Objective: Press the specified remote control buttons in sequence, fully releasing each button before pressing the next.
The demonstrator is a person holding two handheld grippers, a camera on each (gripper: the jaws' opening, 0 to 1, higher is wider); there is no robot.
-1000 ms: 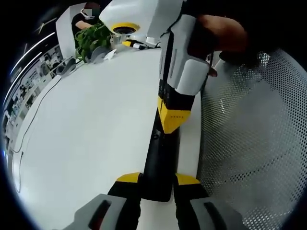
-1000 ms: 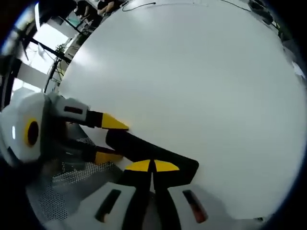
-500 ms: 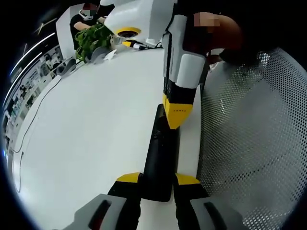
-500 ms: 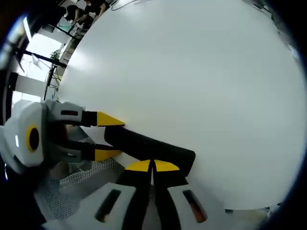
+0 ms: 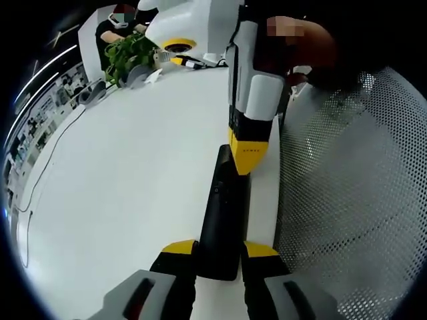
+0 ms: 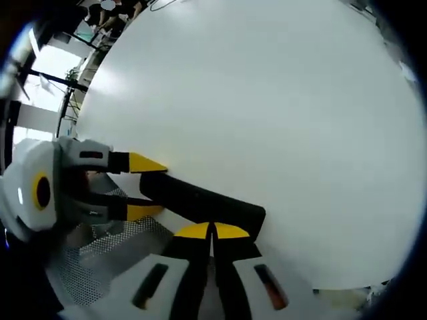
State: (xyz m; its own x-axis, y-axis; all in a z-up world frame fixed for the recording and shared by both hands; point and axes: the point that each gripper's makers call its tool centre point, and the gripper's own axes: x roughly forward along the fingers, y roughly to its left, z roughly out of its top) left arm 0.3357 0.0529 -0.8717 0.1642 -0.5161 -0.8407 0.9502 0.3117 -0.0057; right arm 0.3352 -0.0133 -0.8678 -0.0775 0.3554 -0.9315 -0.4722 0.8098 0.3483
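Compared with half a second ago, little change is seen: in the left gripper view the right gripper (image 5: 248, 160) is found at nearly the same spot, its yellow tips set a touch lower on the far end of the black remote control (image 5: 223, 217). In the right gripper view the remote control (image 6: 200, 202) is framed slightly further left (the camera has shifted a little).

The remote control is laid flat on the white desk (image 5: 127, 193), close to the desk edge, with a perforated grey mesh surface (image 5: 347, 200) just beside it. Its near end is clamped between the yellow-tipped jaws of the left gripper (image 5: 220, 250). The right gripper's jaws are drawn together, tips touching each other.

In the left gripper view a green plant (image 5: 128, 52), a thin cable (image 5: 40, 177) and a white and yellow device (image 5: 177, 27) are seen at the desk's far side. In the right gripper view the left gripper (image 6: 148, 187) is shown from the side, around the remote control's end.
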